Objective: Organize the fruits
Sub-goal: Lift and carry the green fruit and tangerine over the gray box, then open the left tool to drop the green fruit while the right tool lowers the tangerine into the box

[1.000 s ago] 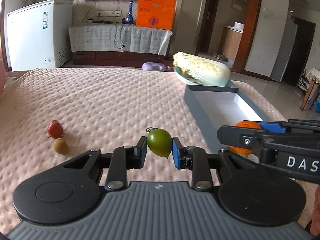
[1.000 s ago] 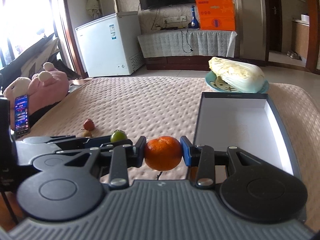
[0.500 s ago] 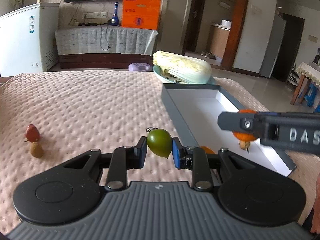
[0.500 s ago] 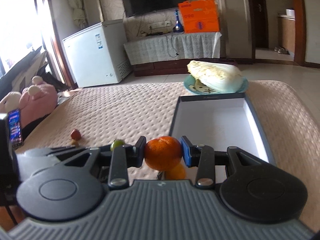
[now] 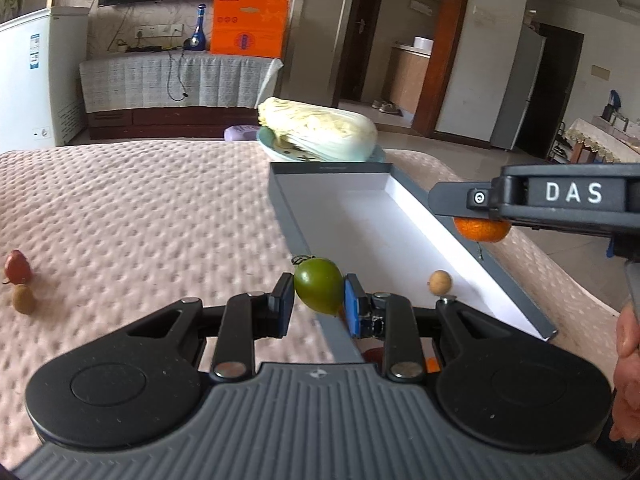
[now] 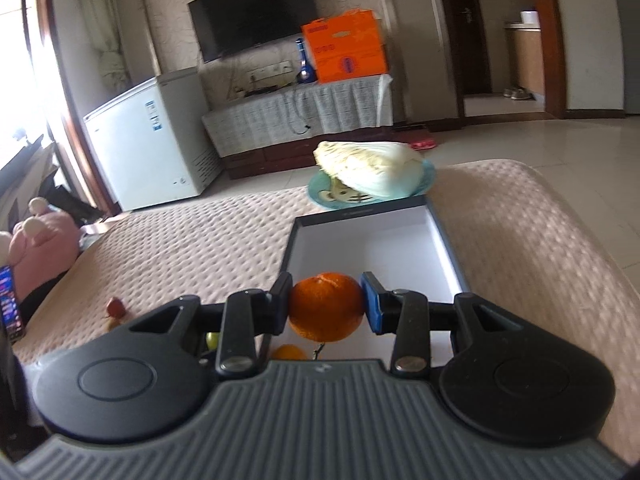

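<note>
My left gripper [image 5: 318,300] is shut on a green fruit [image 5: 319,290], held over the near left wall of the grey box [image 5: 296,224] with the white floor. My right gripper [image 6: 325,307] is shut on an orange [image 6: 326,306] above the box [image 6: 450,248]; it shows in the left wrist view with the orange [image 5: 482,230] over the box's right wall. A small tan fruit [image 5: 440,282] lies in the box. Another orange [image 6: 289,353] sits under my right gripper. A red fruit [image 5: 17,267] and a brown fruit [image 5: 23,299] lie on the cover at the left.
A cabbage [image 5: 320,134] on a blue plate [image 6: 320,196] stands just behind the box. The pink quilted cover [image 5: 140,216] spreads left. A pink plush toy [image 6: 36,240] and a phone [image 6: 10,304] are at the far left edge.
Both grippers have moved right and forward with their fruit. The left one went from beside the box to its near wall; the right one rose over the box's right wall.
</note>
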`<state>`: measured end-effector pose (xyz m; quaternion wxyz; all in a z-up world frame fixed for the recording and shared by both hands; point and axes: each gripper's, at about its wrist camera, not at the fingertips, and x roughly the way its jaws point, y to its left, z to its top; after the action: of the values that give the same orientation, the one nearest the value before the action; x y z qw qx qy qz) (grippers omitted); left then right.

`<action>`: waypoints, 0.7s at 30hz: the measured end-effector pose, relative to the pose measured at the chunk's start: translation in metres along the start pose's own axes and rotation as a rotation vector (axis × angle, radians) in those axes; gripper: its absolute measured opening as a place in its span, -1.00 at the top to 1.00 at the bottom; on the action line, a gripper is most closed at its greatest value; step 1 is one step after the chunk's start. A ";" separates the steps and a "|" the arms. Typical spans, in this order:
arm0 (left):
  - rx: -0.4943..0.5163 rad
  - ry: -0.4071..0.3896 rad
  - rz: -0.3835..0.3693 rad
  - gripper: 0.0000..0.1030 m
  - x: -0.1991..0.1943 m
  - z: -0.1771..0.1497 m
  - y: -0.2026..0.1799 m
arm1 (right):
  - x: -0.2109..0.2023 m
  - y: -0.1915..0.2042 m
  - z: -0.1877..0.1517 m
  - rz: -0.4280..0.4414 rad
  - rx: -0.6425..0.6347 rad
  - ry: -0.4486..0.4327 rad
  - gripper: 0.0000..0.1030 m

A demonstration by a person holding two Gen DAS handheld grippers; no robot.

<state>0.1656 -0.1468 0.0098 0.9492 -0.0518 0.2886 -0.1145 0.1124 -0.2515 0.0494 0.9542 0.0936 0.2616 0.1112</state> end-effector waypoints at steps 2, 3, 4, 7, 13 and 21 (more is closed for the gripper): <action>0.000 0.000 -0.013 0.40 0.002 -0.001 -0.004 | -0.001 -0.004 0.000 -0.012 0.009 -0.003 0.22; 0.000 0.002 -0.018 0.40 0.003 -0.001 -0.007 | -0.001 -0.006 0.001 -0.020 0.014 -0.005 0.22; 0.000 0.002 -0.024 0.40 0.004 -0.001 -0.009 | -0.002 -0.009 0.001 -0.022 0.018 -0.005 0.22; -0.003 0.000 -0.049 0.40 0.007 -0.002 -0.015 | -0.001 -0.012 0.001 -0.033 0.026 -0.003 0.22; 0.001 -0.006 -0.104 0.40 0.011 -0.005 -0.029 | -0.001 -0.012 0.001 -0.037 0.026 0.002 0.22; 0.021 0.001 -0.125 0.38 0.031 -0.001 -0.042 | 0.002 -0.016 0.000 -0.055 0.036 0.008 0.21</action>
<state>0.1826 -0.1949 -0.0007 0.9404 -0.0597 0.2842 -0.1767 0.1163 -0.2664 0.0446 0.9539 0.1033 0.2699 0.0807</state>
